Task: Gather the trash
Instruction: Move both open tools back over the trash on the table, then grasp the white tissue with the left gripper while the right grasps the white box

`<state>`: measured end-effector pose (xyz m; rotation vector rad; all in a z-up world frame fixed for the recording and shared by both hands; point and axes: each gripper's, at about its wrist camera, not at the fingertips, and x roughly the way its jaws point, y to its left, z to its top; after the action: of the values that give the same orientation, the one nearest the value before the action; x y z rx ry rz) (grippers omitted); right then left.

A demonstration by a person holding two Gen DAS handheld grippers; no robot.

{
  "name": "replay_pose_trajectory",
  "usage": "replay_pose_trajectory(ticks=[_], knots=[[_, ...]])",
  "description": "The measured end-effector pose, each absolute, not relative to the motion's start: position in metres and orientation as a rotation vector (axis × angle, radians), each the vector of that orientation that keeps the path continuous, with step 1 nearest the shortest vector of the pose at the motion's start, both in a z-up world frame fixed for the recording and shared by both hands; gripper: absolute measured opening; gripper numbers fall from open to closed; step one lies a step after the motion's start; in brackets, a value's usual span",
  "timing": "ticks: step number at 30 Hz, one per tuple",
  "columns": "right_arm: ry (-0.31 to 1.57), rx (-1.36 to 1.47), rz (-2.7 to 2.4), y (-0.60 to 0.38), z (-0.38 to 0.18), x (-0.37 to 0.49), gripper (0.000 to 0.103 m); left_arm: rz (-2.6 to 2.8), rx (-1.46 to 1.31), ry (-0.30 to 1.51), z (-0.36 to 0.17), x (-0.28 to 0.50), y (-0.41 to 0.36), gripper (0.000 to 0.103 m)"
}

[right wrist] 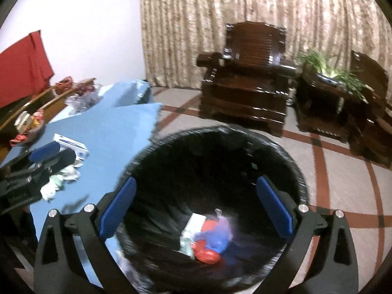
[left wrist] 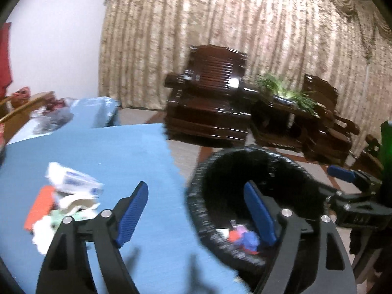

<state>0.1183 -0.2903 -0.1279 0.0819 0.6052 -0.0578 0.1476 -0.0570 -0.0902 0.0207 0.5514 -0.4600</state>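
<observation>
Living-room setting: beige patterned curtain (right wrist: pixel 245 12) across back wall, dark wooden armchair (right wrist: pixel 245 73) in front of it, green plant (right wrist: pixel 325 68) on a dark side table beside the chair, tiled floor w/ red-brown lines. Blue-covered table (left wrist: pixel 110 152) at left.

Black-lined trash bin (right wrist: pixel 281 152) on the floor just beside the table edge. Round, wide mouth, bag folded over the rim. Inside at bottom: a white carton-like piece plus red and blue/purple wrappers (right wrist: pixel 208 235), blurred, no finer detail readable. More trash on table (left wrist: pixel 66 196): white-blue packet, orange flat piece, crumpled white and pale-green paper, heaped together near the bin-side half of the cloth. Small white-blue box (right wrist: pixel 71 144) lying further back on the cloth.

Left gripper (left wrist: pixel 196 215) angled downward, straddling table edge and bin rim: one blue pad over the cloth, other over the bin mouth. Jaws spread wide, nothing btwn them.

Right gripper (right wrist: pixel 196 208) tilted down directly over the bin opening, both blue pads (right wrist: pixel 120 208) framing the mouth. Jaws fully apart, empty. Also seen in left view at far right, beyond the bin.

Both views motion-blurred.
</observation>
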Motion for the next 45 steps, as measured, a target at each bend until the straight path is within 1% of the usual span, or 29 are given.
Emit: replay_pose_trajectory(ticks=[9, 14, 22, 27, 35, 37, 38, 39, 40, 42, 45], knots=[[0.588, 0.054, 0.129, -0.211, -0.124, 0.144, 0.096, -0.188, -0.002, 0.570, -0.103, 0.130, 0.050, 0.080], [0.597, 0.025, 0.225, -0.167, -0.131, 0.157, 0.096, -0.099, -0.016, 0.598, -0.116, 0.128, 0.088, 0.079], [0.625, -0.021, 0.287, -0.125, -0.147, 0.175, 0.096, -0.065, -0.036, 0.634, -0.139, 0.136, 0.109, 0.076], [0.644, -0.034, 0.295, -0.117, -0.156, 0.182, 0.096, -0.075, -0.044, 0.664, -0.154, 0.148, 0.106, 0.073], [0.661, -0.044, 0.301, -0.113, -0.164, 0.189, 0.096, -0.076, -0.063, 0.708, -0.176, 0.162, 0.108, 0.070], [0.664, -0.044, 0.301, -0.113, -0.166, 0.190, 0.096, -0.084, -0.068, 0.722, -0.181, 0.165, 0.108, 0.063], [0.665, -0.044, 0.301, -0.113, -0.166, 0.190, 0.096, -0.089, -0.071, 0.731, -0.182, 0.167, 0.108, 0.055], [0.667, -0.044, 0.302, -0.112, -0.167, 0.190, 0.096, -0.094, -0.076, 0.739, -0.183, 0.167, 0.108, 0.041], [0.667, -0.044, 0.302, -0.112, -0.167, 0.190, 0.096, -0.098, -0.082, 0.749, -0.185, 0.169, 0.108, 0.036], [0.669, -0.045, 0.302, -0.112, -0.168, 0.191, 0.096, -0.099, -0.088, 0.746, -0.185, 0.168, 0.108, 0.028], [0.669, -0.045, 0.302, -0.112, -0.168, 0.191, 0.096, -0.096, -0.078, 0.734, -0.181, 0.165, 0.107, 0.023]])
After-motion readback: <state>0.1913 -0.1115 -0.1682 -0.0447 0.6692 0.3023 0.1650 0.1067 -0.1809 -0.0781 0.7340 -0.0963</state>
